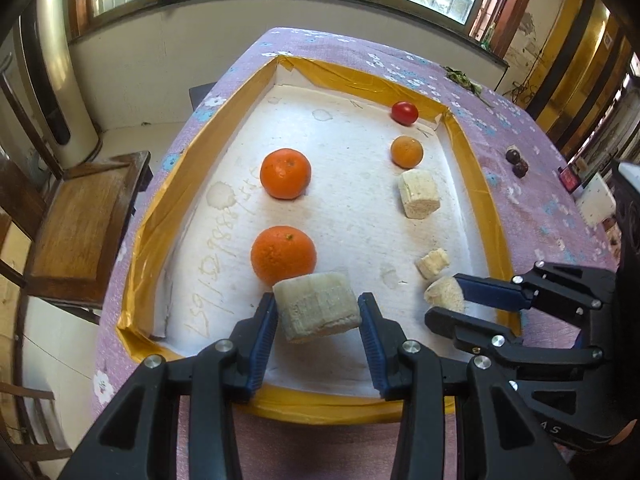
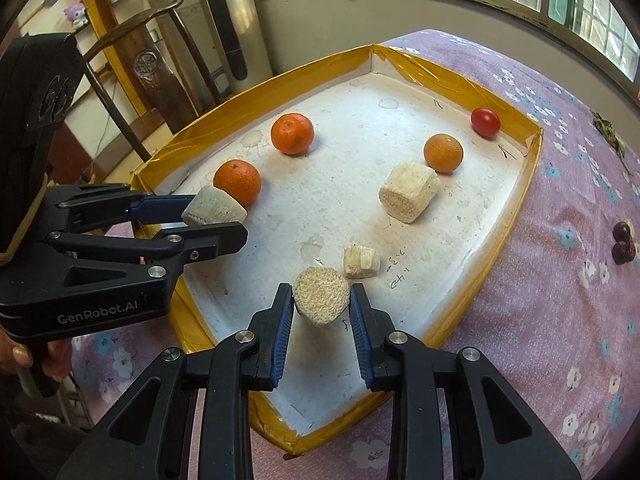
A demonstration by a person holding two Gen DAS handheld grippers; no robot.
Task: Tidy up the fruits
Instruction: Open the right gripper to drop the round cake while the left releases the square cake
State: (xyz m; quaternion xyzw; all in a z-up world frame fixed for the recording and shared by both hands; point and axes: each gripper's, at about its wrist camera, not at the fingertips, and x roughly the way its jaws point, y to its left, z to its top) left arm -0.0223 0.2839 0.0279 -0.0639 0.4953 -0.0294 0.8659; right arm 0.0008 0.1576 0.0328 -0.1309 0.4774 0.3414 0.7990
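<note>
The left gripper [image 1: 318,312] squeezes a big pale chunk [image 1: 316,306] just above the white tray [image 1: 344,184], with an orange [image 1: 283,255] at 11 o'clock. The right gripper [image 2: 322,304] squeezes a small pale chunk [image 2: 321,300] at the tray's 5 o'clock side.

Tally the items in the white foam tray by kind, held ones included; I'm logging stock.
Round orange citrus fruits: 3
Small red tomato: 1
Pale peeled sugarcane chunks: 4
Total: 8
</note>
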